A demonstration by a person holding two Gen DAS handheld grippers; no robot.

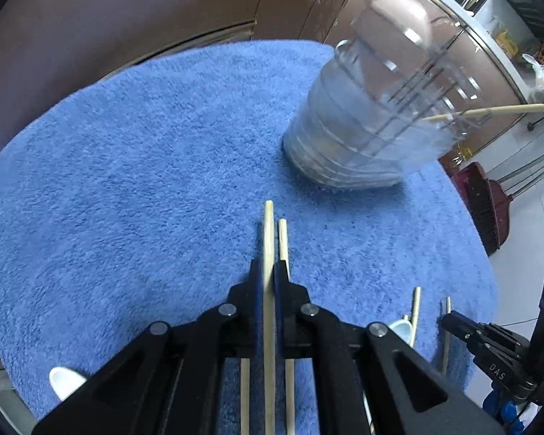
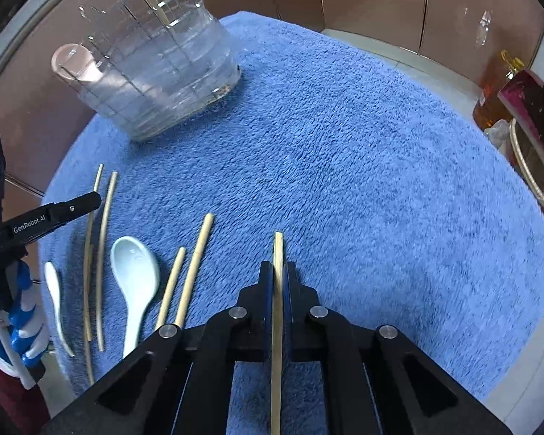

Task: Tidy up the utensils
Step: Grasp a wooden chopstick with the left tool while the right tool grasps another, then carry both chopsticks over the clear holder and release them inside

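My left gripper [image 1: 268, 266] is shut on a wooden chopstick [image 1: 268, 232] that sticks out ahead over the blue towel [image 1: 127, 181]; other chopsticks lie under it. My right gripper [image 2: 278, 268] is shut on another chopstick [image 2: 278, 250] above the towel [image 2: 344, 145]. A clear plastic utensil holder [image 1: 348, 127] stands ahead right, holding a pink spoon and a chopstick; it also shows in the right wrist view [image 2: 163, 72]. A white spoon [image 2: 136, 275], a second white spoon [image 2: 56, 297] and several loose chopsticks [image 2: 194, 272] lie left of my right gripper.
The towel covers a round table; its edge drops off on all sides. Brown cabinets [image 1: 163, 7] stand behind. A red dustpan [image 1: 482, 203] and an oil bottle [image 2: 497, 90] are on the floor. The other gripper [image 2: 47, 217] is at the left.
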